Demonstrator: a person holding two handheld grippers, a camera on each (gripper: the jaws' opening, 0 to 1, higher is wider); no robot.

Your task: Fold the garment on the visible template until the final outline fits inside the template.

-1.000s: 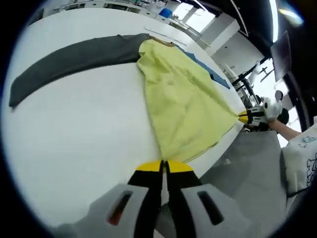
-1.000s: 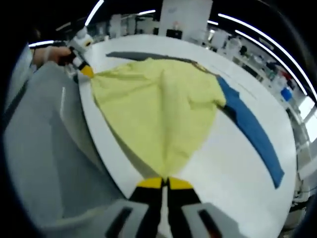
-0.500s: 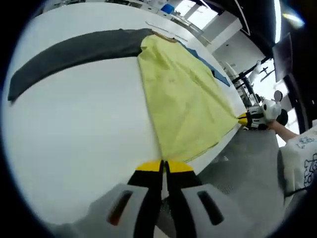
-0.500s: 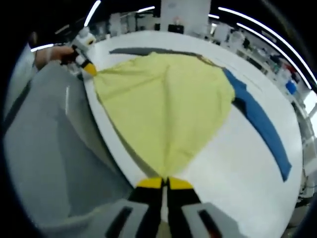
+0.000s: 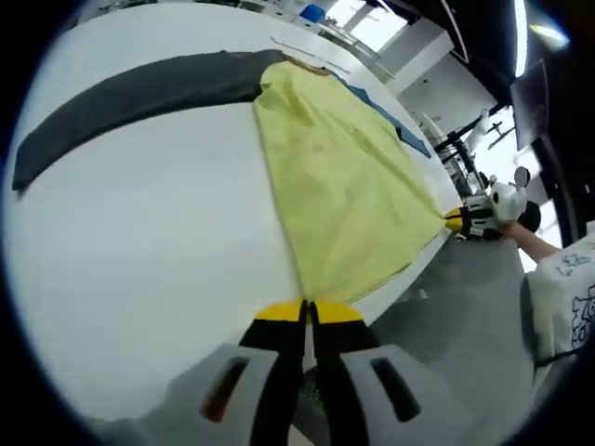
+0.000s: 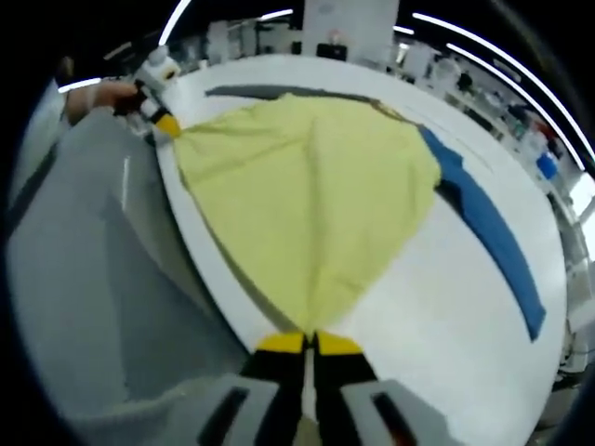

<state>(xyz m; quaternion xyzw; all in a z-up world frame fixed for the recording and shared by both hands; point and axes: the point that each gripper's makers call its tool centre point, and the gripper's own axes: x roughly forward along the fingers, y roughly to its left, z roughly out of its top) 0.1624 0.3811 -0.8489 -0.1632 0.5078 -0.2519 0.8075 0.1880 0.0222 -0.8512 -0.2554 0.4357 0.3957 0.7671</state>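
Observation:
A garment with a yellow body [image 5: 339, 186], one dark grey sleeve [image 5: 130, 93] and one blue sleeve [image 6: 493, 237] lies spread on a white table [image 5: 139, 279]. My left gripper [image 5: 307, 311] is shut on one bottom corner of the yellow body at the table's near edge. My right gripper [image 6: 309, 342] is shut on the other bottom corner. The hem is stretched taut between them. In the left gripper view the right gripper [image 5: 457, 221] shows at the far corner; in the right gripper view the left gripper [image 6: 165, 125] shows at the upper left.
The grey floor [image 6: 84, 279] lies beyond the table's edge [image 6: 200, 269]. A person's hand and sleeve [image 5: 558, 279] hold the right gripper. Benches and lab equipment [image 6: 335, 37] stand behind the table. Thin marked lines [image 5: 307, 58] cross the table near the collar.
The yellow body has been pulled flatter and tauter, with its wrinkles smoothed out. Both grippers keep their hold on the corners.

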